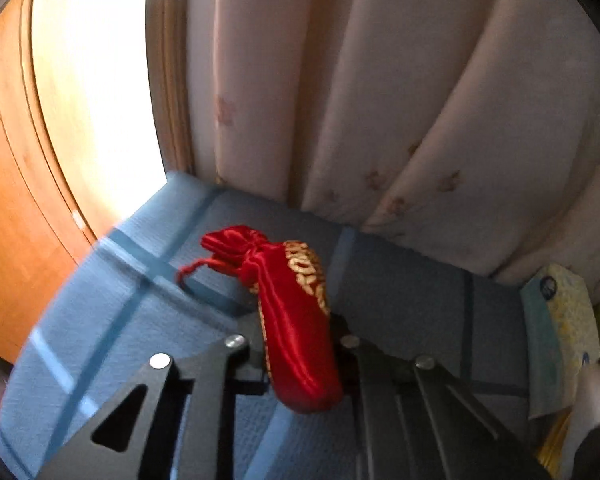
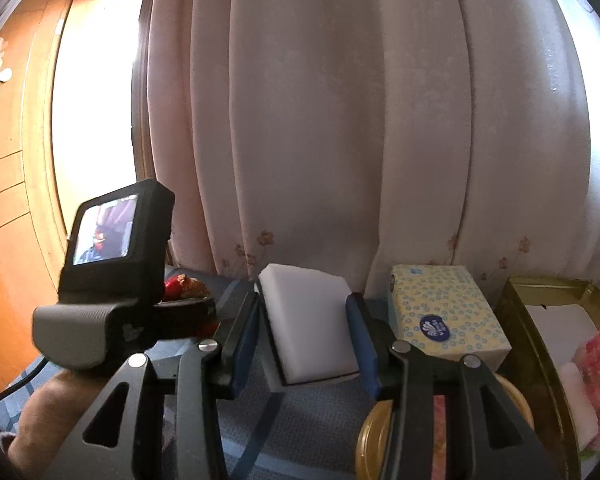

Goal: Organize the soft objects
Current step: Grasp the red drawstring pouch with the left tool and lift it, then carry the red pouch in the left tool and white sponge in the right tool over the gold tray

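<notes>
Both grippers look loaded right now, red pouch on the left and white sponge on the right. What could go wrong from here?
1. The left gripper pinches the slippery satin red pouch near one end; most of it hangs free and could slide out.
2. Its loose drawstring might snag.
3. The white sponge in the right gripper sits close to the tissue pack and could knock it.

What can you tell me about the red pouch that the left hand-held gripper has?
The red pouch is a shiny, satin-looking drawstring bag with gold embroidery along one side. Its gathered neck and a thin red cord point away from the camera; the rounded bottom hangs nearest the lens. It is tilted and pinched between the shut fingers of the left hand-held gripper, above the blue checked cloth. Whether its neck end rests on the cloth cannot be told.
</notes>
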Demonstrator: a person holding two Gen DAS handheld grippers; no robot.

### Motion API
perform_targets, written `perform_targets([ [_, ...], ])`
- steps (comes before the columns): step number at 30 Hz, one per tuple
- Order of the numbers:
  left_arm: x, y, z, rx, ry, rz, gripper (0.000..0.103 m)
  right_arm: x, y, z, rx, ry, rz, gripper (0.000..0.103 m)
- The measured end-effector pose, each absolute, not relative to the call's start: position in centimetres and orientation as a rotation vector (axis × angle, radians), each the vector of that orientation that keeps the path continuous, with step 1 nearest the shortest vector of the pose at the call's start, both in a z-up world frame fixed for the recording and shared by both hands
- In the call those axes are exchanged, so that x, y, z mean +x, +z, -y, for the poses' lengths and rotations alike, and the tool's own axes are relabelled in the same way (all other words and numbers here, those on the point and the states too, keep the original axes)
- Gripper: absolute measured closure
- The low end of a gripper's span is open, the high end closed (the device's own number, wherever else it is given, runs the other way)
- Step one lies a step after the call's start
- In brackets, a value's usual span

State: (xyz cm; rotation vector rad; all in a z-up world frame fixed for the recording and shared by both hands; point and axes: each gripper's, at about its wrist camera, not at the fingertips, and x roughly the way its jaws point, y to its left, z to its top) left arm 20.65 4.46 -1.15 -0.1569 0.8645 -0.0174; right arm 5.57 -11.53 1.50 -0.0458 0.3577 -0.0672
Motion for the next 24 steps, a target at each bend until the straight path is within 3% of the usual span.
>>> perform_targets([
  [10,14.6,2.3,-3.9,-0.011,0.121,-0.595,0.091,4.9,1.7,11.2,-0.065,-0.084,-0.313,0.057],
  [24,10.4,2.7,-4.6,-0.073,0.117,-0.519,0.091,2.0,2.1,11.5,-0.091,-0.094,-0.27,0.057],
])
